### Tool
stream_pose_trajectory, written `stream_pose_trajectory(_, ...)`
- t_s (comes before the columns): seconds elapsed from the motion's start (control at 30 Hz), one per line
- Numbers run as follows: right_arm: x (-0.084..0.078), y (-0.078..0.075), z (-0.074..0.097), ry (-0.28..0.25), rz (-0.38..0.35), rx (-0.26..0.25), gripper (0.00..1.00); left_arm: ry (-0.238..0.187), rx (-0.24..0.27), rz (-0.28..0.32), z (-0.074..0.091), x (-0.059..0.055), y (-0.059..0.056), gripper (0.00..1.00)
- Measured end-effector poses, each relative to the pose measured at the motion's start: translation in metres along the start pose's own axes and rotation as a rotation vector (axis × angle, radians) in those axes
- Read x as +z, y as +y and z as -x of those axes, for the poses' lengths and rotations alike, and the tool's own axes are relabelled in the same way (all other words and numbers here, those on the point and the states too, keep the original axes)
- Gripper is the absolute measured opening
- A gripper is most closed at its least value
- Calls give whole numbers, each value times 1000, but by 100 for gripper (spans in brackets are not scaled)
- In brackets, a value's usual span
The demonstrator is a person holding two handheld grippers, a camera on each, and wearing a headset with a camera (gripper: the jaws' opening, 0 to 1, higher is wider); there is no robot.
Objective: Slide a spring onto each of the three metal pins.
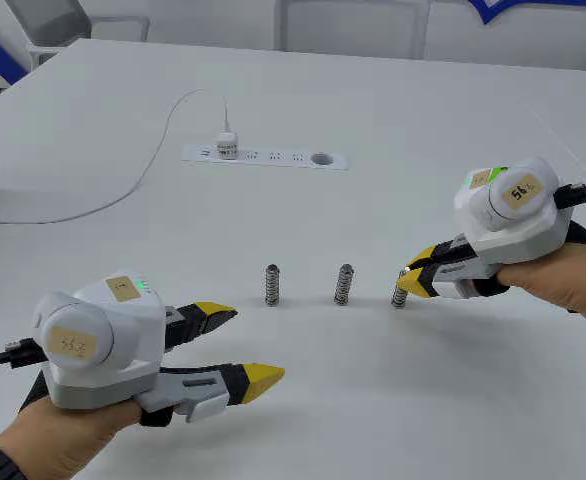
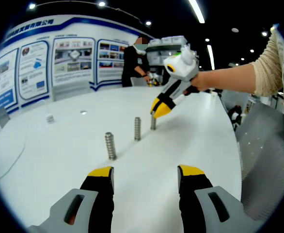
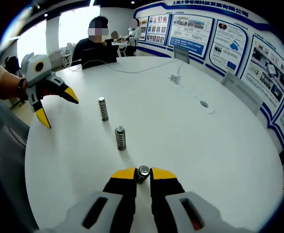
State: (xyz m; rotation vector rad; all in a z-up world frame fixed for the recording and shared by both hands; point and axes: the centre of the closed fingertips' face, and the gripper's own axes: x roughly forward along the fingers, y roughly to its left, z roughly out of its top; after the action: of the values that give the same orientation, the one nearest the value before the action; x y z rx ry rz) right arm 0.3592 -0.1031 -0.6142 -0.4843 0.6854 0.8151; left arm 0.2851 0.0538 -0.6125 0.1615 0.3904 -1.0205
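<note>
Three short metal pins stand in a row on the white table point(image 1: 303, 400), each with a spring around it: the left one point(image 1: 272, 285), the middle one point(image 1: 344, 284) and the right one point(image 1: 400, 292). My right gripper point(image 1: 411, 281) comes in from the right and is shut on the spring of the right pin; in its own view the pin's top point(image 3: 143, 171) sits between the yellow tips of the gripper point(image 3: 143, 174). The left gripper point(image 1: 241, 345) hovers open in front of the row, holding nothing, with the nearest spring point(image 2: 110, 144) well beyond its tips point(image 2: 146, 173).
A white power strip point(image 1: 273, 157) with a plugged-in adapter point(image 1: 227, 146) lies behind the pins, its cable point(image 1: 123, 195) trailing off to the left. Chairs stand at the table's far edge. People point(image 3: 97, 46) sit at the table's far side.
</note>
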Motion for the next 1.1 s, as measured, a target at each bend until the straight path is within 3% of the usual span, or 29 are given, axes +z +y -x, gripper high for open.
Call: stream_pose_trajectory(1.1, -4, 0, 5, -33, -17, -20, 27, -10, 18, 7, 1, 3, 5, 57)
